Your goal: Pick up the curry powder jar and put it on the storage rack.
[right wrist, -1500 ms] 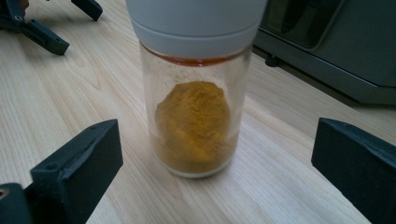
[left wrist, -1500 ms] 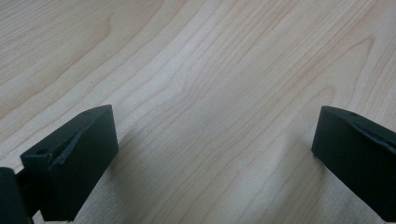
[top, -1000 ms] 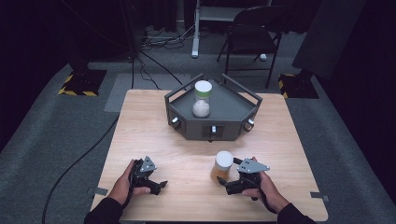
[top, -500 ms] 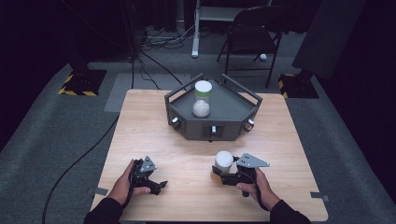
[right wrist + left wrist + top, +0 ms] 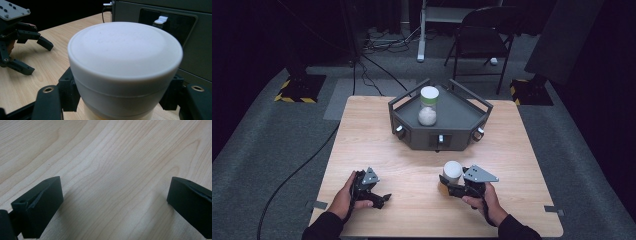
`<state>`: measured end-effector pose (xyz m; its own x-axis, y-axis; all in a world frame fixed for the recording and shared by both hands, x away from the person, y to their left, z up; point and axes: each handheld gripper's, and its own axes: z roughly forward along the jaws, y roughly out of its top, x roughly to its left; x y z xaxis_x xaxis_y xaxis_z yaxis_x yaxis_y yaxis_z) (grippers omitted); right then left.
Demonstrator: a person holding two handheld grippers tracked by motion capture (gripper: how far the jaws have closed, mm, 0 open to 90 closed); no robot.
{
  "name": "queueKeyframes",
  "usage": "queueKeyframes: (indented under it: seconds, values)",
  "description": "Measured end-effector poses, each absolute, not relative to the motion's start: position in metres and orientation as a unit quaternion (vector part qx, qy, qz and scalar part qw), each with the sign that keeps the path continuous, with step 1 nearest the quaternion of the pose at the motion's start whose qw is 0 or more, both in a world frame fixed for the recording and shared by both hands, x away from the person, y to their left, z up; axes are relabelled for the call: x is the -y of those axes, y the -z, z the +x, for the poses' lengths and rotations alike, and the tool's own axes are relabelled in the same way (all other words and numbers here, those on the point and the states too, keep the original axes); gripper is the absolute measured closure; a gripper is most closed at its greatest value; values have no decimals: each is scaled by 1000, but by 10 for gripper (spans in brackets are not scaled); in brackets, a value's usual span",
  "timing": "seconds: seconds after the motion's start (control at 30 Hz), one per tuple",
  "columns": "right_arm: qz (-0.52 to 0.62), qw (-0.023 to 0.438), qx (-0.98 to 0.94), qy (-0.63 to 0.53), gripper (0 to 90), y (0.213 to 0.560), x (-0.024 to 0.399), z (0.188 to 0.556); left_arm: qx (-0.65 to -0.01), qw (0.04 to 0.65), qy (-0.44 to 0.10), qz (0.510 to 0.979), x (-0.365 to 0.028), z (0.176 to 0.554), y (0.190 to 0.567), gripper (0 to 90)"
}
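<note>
The right gripper is now clamping its jaws, which have just been closing, on the white-capped jar near the table's front edge, readying a lift; the left gripper is resting with jaws apart.

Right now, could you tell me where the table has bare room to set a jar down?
Bare wood lies between the left gripper and the right gripper, and along the table left of the grey tray. It is crowded by the right gripper, shut on the white-lidded jar.
</note>
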<state>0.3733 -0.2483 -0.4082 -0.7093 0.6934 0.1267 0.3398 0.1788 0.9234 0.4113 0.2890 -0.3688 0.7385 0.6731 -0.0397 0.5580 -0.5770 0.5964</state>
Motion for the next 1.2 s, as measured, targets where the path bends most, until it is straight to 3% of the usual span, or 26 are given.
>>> queueKeyframes:
  seconds: [0.43,1.2]
  values:
    - [356,196,-739,-538,332,394,254,366,-349,300,-96,883,-289,411,369,3]
    - [378,208,-730,-531,332,377,263,368,-349,300,-96,883,-289,411,369,3]
